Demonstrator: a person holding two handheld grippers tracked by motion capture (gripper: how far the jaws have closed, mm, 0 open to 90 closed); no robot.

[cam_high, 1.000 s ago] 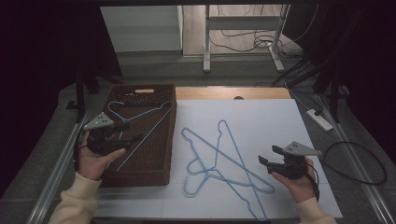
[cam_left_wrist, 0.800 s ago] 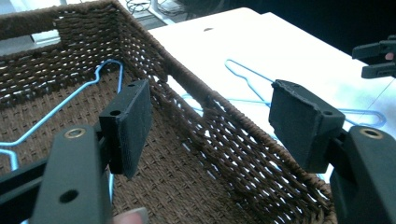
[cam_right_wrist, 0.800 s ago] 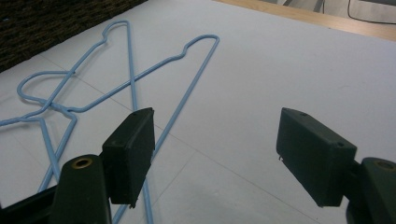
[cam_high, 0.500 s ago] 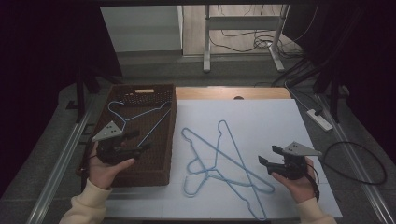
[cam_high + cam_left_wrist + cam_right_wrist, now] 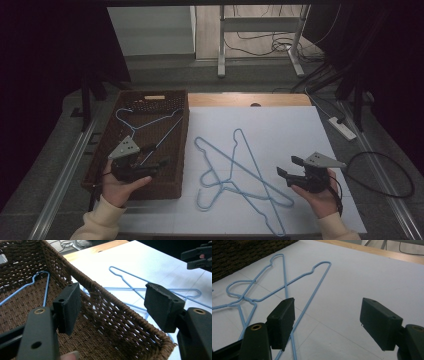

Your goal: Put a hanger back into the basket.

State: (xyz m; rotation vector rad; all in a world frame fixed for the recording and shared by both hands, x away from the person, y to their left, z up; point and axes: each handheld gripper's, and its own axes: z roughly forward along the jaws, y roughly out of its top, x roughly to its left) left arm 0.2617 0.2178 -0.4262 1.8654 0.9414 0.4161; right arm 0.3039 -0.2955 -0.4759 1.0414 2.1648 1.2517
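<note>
Two open grippers, hangers between and beside them

Left gripper (image 5: 159, 164), jaws wide and empty, hangs over the wicker basket's (image 5: 181, 150) near right part; it has shifted rightward toward the rim since a second ago. At 3 o'clock, the right gripper (image 5: 287, 167), spread and empty, has stayed put above bare white sheet (image 5: 290, 130). Between them lie crossed blue hangers (image 5: 235, 172), just past the basket wall. Farther, at 12 o'clock, another hanger (image 5: 145, 122) rests inside the basket.
</note>
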